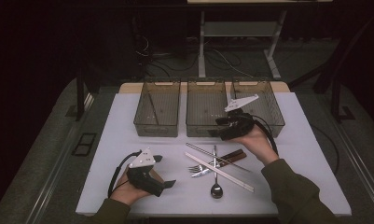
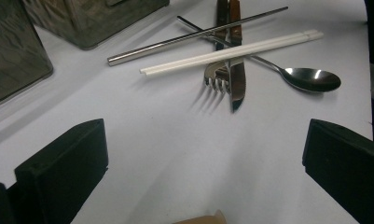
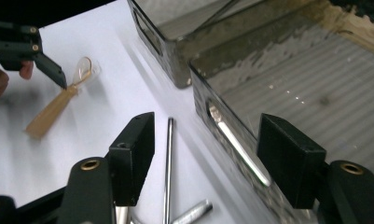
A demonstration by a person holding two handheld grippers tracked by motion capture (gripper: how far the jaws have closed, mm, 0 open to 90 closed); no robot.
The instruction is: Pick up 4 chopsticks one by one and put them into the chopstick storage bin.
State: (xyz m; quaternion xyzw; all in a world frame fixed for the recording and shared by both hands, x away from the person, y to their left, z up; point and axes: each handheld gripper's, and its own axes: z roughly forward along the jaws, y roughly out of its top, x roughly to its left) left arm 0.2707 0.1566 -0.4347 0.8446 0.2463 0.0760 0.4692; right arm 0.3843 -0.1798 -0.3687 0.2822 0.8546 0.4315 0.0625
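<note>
Three bins (image 1: 206,113) sitting just past right gripper (image 1: 221,125), contents hard telling; its jaws gaping wide, gripping nothing, left gripper (image 1: 166,171) too.

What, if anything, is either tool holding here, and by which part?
Nothing is held. The left tool stands open over bare table short of the cutlery; the right tool is open by the middle bin, jaws empty.

A white counter (image 1: 105,140) carries a loose pile of cutlery: a pair of white plastic chopsticks (image 2: 231,52) lies across a steel fork (image 2: 216,74) and a brown-handled knife (image 2: 237,79), with a shiny steel spoon (image 2: 313,79) and slim metal chopsticks (image 2: 194,36) crossing them. A smoky see-through bin (image 1: 156,126) stands at the far left. Behind, white frame legs (image 1: 202,42) and dark cables (image 1: 222,58) occupy the floor.
</note>
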